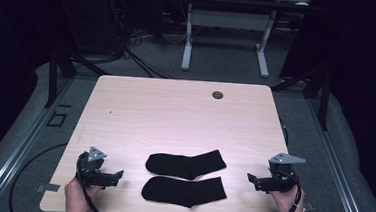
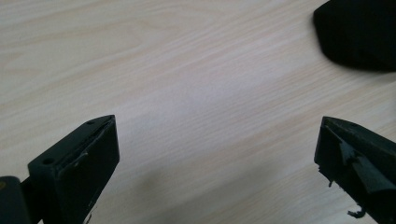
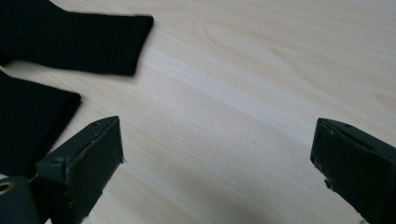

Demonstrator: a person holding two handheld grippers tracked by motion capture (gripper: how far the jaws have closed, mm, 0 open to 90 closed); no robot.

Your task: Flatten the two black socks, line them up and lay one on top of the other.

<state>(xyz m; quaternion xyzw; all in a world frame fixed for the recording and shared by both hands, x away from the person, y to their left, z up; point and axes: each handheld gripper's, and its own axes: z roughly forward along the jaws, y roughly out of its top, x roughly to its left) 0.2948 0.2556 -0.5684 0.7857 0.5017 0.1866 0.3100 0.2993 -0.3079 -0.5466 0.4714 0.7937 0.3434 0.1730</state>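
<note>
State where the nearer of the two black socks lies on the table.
In the high view the nearer sock lies flat near the table's front edge, just in front of the other sock, between the two grippers.

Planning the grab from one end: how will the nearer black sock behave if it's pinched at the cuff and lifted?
The nearer sock lies flat and thin on the table, so it probably hangs limp, drooping from the pinch. It looks light, likely sliding or bunching rather than resisting if pushed. It lies close to the farther sock, so dragging may disturb that one.
</note>
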